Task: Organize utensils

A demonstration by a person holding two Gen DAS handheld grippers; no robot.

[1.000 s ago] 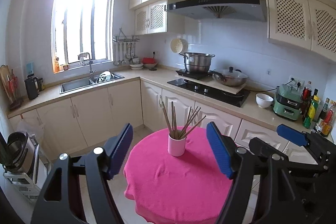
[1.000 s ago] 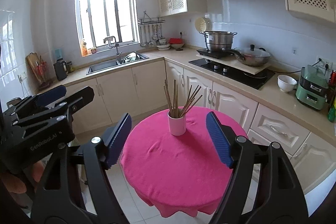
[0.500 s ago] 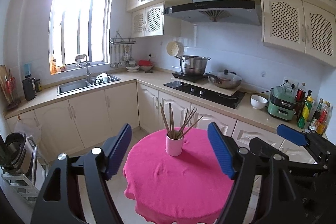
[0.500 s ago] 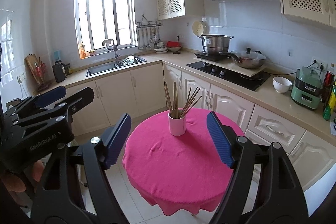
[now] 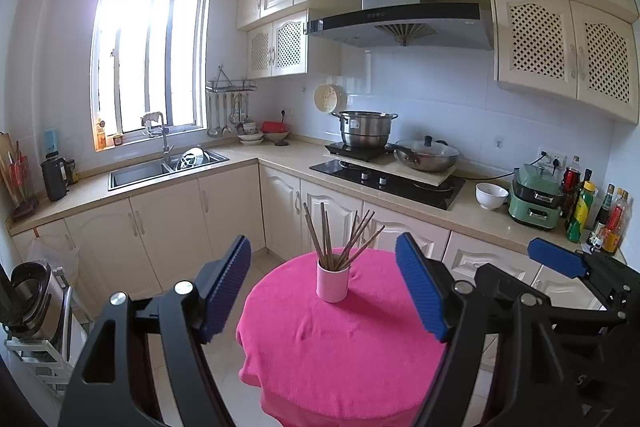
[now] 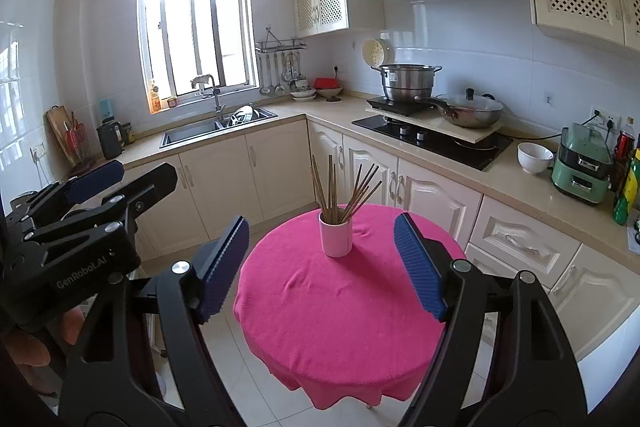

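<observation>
A white cup (image 5: 332, 283) (image 6: 336, 238) holds several brown chopsticks (image 5: 340, 239) (image 6: 344, 191) that fan out upright. It stands on a round table under a pink cloth (image 5: 340, 347) (image 6: 340, 315), toward the far side. My left gripper (image 5: 324, 287) is open and empty, held back from the table and above its near edge. My right gripper (image 6: 320, 267) is open and empty too, level with the left one. Each gripper shows at the edge of the other's view: the right gripper (image 5: 560, 263), the left gripper (image 6: 96, 175).
An L-shaped kitchen counter (image 6: 480, 179) runs behind the table, with a sink (image 6: 216, 127), a hob with a pot (image 6: 406, 83) and a pan, a white bowl (image 6: 534, 157) and a green appliance (image 6: 582, 163). White tiled floor surrounds the table.
Both grippers have drawn back and risen a little, so the table and cup sit slightly lower and farther in view. Both stay open and empty.
</observation>
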